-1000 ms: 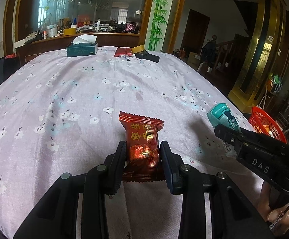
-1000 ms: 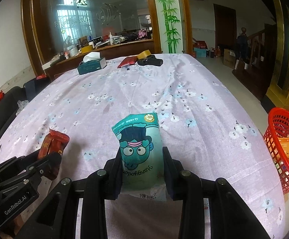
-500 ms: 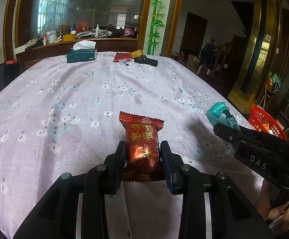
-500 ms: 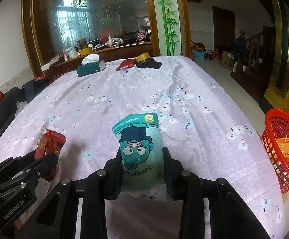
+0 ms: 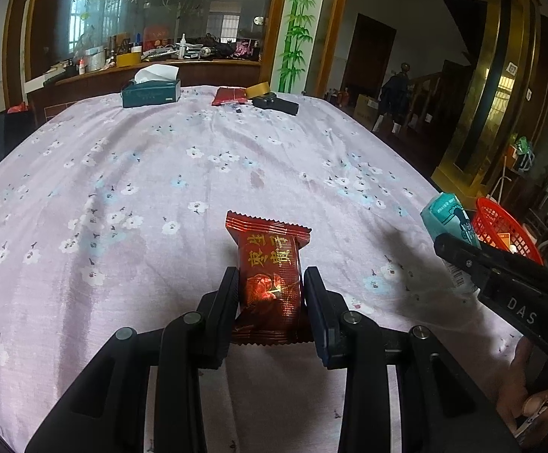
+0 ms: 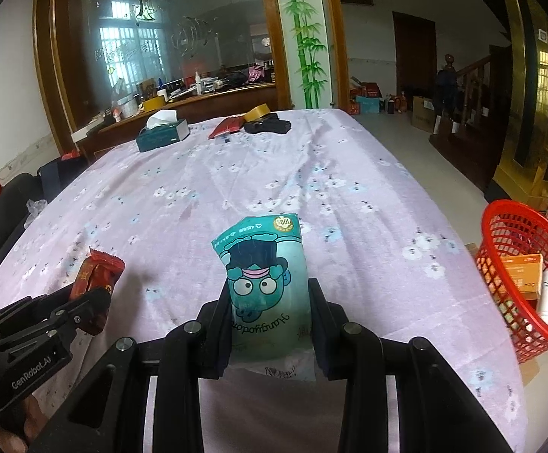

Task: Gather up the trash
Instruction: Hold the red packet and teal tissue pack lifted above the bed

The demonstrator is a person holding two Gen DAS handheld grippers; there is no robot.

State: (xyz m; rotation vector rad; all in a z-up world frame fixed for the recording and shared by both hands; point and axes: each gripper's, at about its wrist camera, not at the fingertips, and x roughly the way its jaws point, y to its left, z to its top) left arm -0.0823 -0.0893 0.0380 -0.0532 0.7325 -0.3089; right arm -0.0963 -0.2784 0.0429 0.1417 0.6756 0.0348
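My left gripper (image 5: 270, 283) is shut on a red snack wrapper (image 5: 268, 264) and holds it above the flowered tablecloth (image 5: 142, 173). My right gripper (image 6: 270, 290) is shut on a teal tissue pack (image 6: 264, 268) with a cartoon face. In the left wrist view the tissue pack (image 5: 449, 219) and the right gripper's black body show at the right. In the right wrist view the red wrapper (image 6: 98, 271) shows at the lower left. A red mesh basket (image 6: 500, 226) stands off the table's right edge with an orange box and a white tube inside.
At the table's far end lie a green tissue box (image 5: 151, 92), a red packet (image 5: 230, 95), a tape roll (image 5: 257, 88) and a black object (image 5: 276, 105). A cluttered counter stands behind. The table edge drops off at the right by the basket (image 5: 493, 215).
Both grippers have risen a little with their loads; the table looks lower and farther. Their grips have not changed.
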